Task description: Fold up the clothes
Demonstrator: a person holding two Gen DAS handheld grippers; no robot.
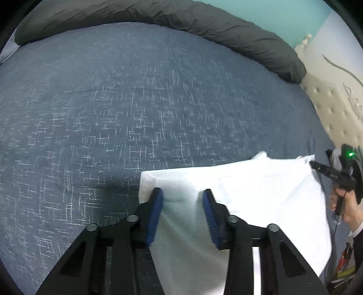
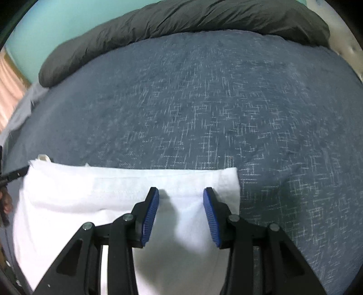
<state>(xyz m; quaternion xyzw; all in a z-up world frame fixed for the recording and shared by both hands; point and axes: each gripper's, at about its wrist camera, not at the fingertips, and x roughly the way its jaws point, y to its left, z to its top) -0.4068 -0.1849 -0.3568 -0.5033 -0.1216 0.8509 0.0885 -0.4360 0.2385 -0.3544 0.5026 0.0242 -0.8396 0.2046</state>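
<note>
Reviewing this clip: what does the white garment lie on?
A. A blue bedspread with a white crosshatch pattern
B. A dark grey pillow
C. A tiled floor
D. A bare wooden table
A: in both wrist views the white garment lies flat on the blue bedspread with its white crosshatch pattern, while the dark grey pillow lies apart from it at the far edge of the bed.

white garment (image 2: 95,192): 1 | hand-held gripper: 2, left (image 1: 182,197) and right (image 2: 180,196) | blue pads per gripper: 2 (image 2: 151,215) | bed with blue cover (image 1: 136,102): 1 | dark grey duvet (image 2: 181,20): 1 | padded headboard (image 1: 335,109): 1
</note>
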